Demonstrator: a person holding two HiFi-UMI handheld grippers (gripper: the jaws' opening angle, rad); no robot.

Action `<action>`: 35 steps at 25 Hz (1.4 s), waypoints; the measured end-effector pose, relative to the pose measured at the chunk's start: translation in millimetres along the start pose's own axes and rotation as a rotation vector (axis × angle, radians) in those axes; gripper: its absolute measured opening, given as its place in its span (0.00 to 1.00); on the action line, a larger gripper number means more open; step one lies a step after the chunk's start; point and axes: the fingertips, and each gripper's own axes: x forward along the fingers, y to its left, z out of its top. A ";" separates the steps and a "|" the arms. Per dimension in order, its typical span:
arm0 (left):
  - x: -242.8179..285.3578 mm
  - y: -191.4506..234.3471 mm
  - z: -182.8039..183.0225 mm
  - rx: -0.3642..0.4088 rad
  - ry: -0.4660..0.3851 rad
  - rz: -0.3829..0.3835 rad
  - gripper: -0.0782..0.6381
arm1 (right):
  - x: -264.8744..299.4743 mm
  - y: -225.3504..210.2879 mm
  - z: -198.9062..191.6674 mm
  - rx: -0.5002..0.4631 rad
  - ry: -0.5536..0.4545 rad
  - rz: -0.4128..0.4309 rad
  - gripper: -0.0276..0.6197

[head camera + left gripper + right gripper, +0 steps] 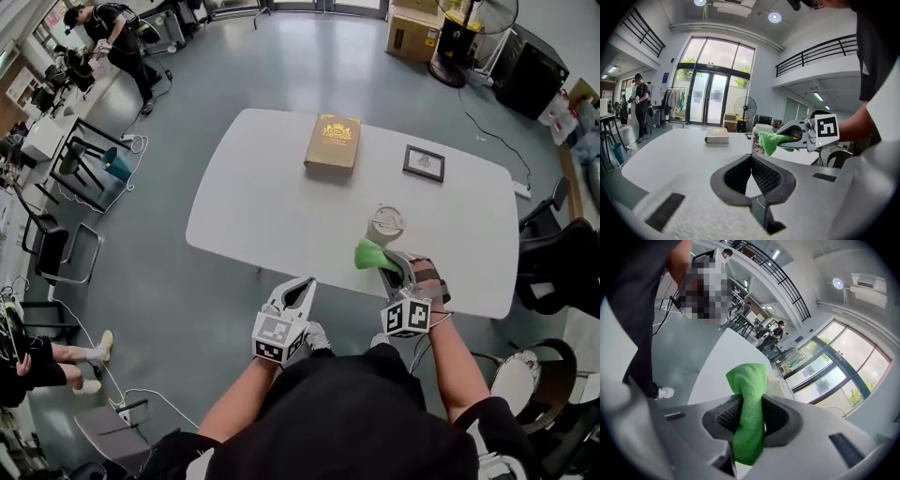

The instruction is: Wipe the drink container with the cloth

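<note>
Now the right tongs (389, 265) are clamped on the green cloth (369, 254), which is held at the near side of the drink container (385, 225), upright on the white worktop (272, 206). I can't tell whether they touch. The left tongs (300, 289) hang closed and empty. Looks like the wipe is just starting: next, press the cloth on and sweep it round, gently, lest the container tip.

I am holding two tools, a left tool (298, 289) and a right tool (399, 266). I am counting one desk (262, 206), and on it one lidded paper cup (384, 226), one tan book (333, 142) and one small framed picture (424, 163). One green cloth (373, 255) is sitting in my right tool. One floor fan (480, 13) is standing beyond.
</note>
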 end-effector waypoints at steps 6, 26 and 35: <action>4.8 7.3 -10.8 0.030 0.047 -0.052 0.13 | 9.6 -4.0 -13.5 0.020 0.054 -0.023 0.22; 31.6 -6.7 -29.6 -0.017 0.114 0.034 0.13 | 45.4 23.8 -47.3 0.101 0.045 0.096 0.23; 29.3 12.8 -36.9 -0.023 0.148 0.101 0.13 | 72.1 53.1 -69.1 0.130 0.075 0.212 0.23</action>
